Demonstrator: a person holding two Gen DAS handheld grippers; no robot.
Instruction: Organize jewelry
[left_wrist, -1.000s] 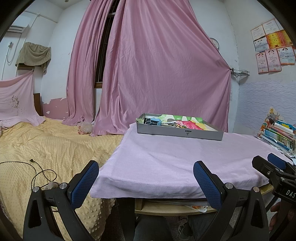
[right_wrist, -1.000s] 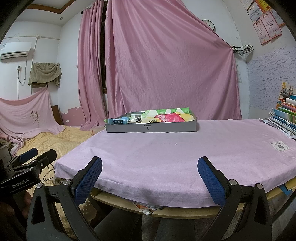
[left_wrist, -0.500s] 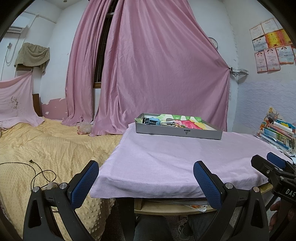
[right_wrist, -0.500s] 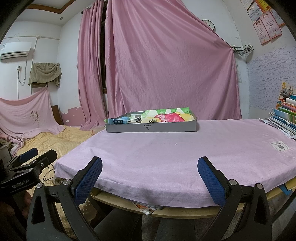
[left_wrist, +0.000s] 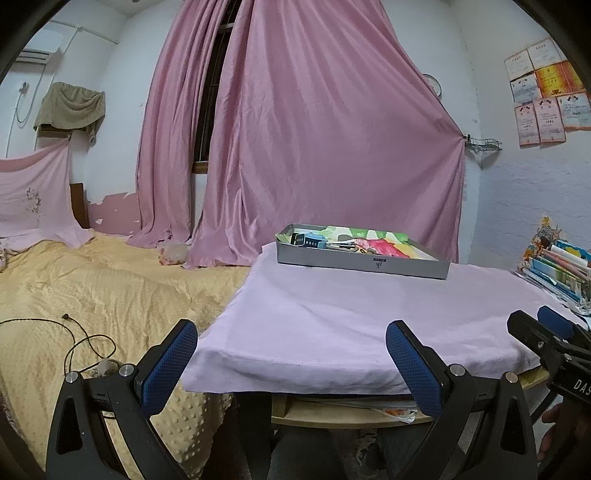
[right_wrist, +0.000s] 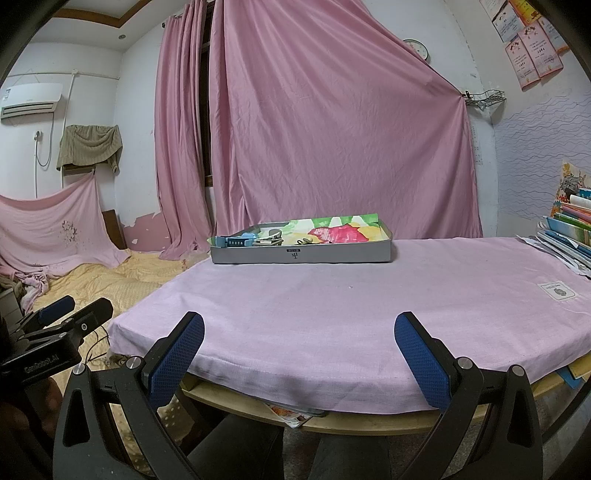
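Observation:
A shallow grey tray (left_wrist: 362, 263) (right_wrist: 301, 254) stands at the far side of a table under a lilac cloth (right_wrist: 351, 306). Inside it lie a blue watch (right_wrist: 236, 242) (left_wrist: 310, 240), some metallic pieces (right_wrist: 271, 240) and a colourful floral sheet (right_wrist: 332, 232). My left gripper (left_wrist: 291, 354) hangs open at the table's near left corner, nothing between its blue pads. Wide open too, my right gripper (right_wrist: 299, 350) sits at the near edge, well short of the tray. Each gripper shows at the edge of the other's view.
A bed with a yellow quilt (left_wrist: 92, 295) and a black cable (left_wrist: 81, 339) lies left of the table. Stacked books (left_wrist: 561, 269) (right_wrist: 572, 236) fill the table's right side. Pink curtains (right_wrist: 332, 129) hang behind. A white label (right_wrist: 557, 290) lies on the cloth.
The left wrist view has tilted slightly upward, so the tray sits a little lower in it. The right gripper has not moved. Both stay open.

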